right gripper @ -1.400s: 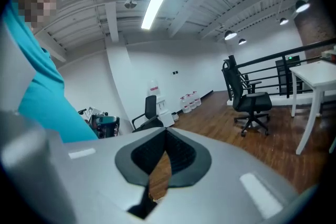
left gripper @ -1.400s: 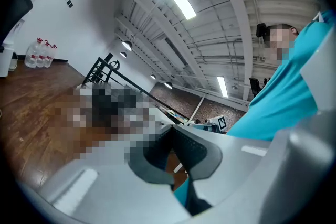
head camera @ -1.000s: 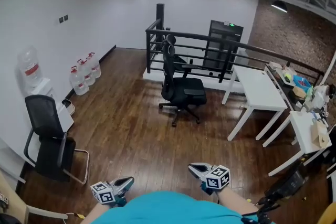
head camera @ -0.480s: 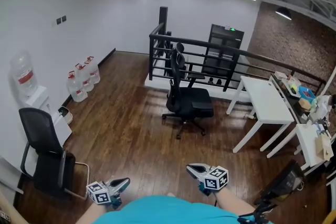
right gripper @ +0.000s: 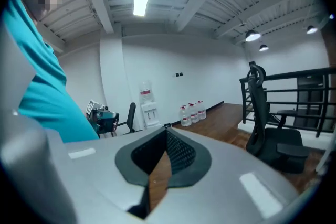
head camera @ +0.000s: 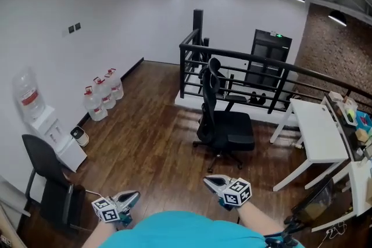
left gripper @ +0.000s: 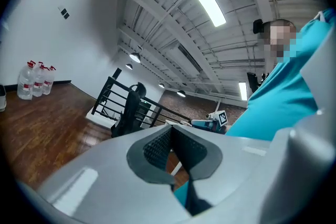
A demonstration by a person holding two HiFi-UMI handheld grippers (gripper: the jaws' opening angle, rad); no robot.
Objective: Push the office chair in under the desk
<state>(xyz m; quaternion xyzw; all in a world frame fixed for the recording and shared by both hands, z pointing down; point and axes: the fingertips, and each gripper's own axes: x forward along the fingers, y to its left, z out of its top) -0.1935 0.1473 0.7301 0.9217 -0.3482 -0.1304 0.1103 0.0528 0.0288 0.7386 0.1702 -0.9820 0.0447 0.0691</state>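
Observation:
A black office chair (head camera: 224, 126) with a tall back and headrest stands on the wooden floor in the middle of the room, its seat facing right toward the white desk (head camera: 318, 135). It also shows in the right gripper view as the chair (right gripper: 273, 134) at the right and in the left gripper view as the chair (left gripper: 130, 113) by the railing. My left gripper (head camera: 131, 197) and right gripper (head camera: 210, 184) are held close to my body at the bottom of the head view, well short of the chair. Both are shut and empty, the left gripper (left gripper: 170, 136) and the right gripper (right gripper: 167, 136) alike.
A black railing (head camera: 244, 75) runs behind the chair. Water jugs (head camera: 102, 96) and a water dispenser (head camera: 43, 125) line the left wall. A black visitor chair (head camera: 55, 189) stands at the near left. A second cluttered table (head camera: 360, 183) sits at the right edge.
The whole view has shifted: the office chair and desk appear nearer and further right, and the visitor chair has slid toward the lower left. Both grippers stay shut near my body.

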